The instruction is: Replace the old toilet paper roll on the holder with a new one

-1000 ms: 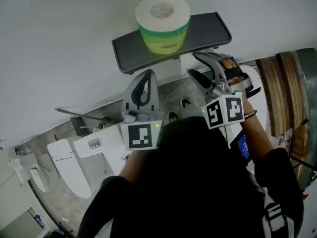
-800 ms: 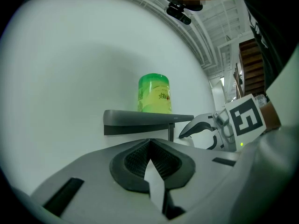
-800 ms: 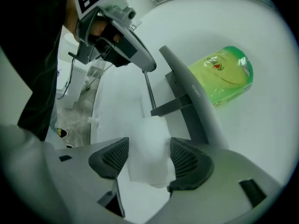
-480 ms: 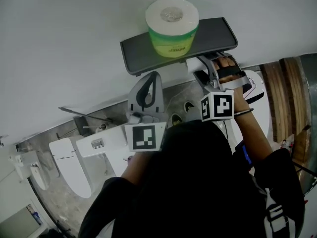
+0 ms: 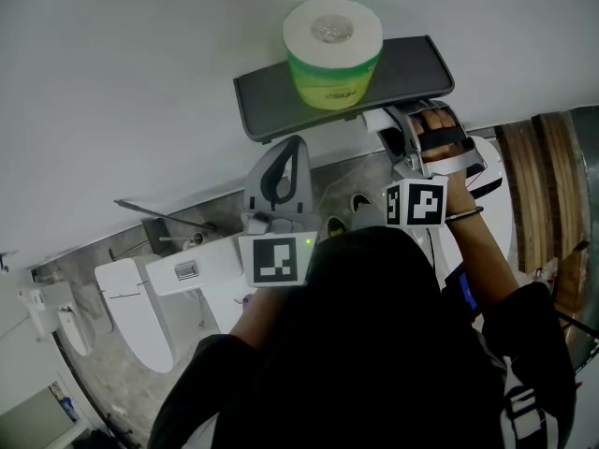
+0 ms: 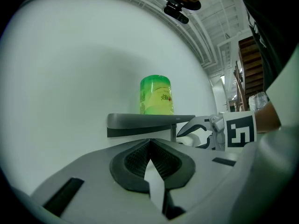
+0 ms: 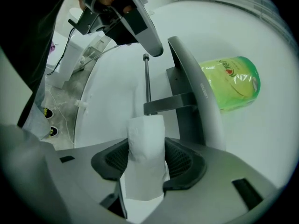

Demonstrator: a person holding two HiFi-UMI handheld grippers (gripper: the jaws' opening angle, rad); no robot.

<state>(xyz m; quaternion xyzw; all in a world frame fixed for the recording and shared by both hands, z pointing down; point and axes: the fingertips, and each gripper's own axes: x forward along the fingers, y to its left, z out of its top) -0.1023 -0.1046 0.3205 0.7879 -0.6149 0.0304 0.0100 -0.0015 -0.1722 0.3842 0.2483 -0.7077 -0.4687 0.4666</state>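
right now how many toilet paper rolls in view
2. One white roll in green wrapper stands on the dark grey shelf. One thin white roll is in the right gripper, whose jaws have just been closing on it, under that shelf. More may be hidden.

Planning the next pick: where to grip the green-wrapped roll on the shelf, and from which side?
Grip across the curved side wall of the green-wrapped toilet paper roll, about mid-height, coming in level from the front. It stands upright on the shelf with its end face up and the wall behind, so the front is probably the freest approach.
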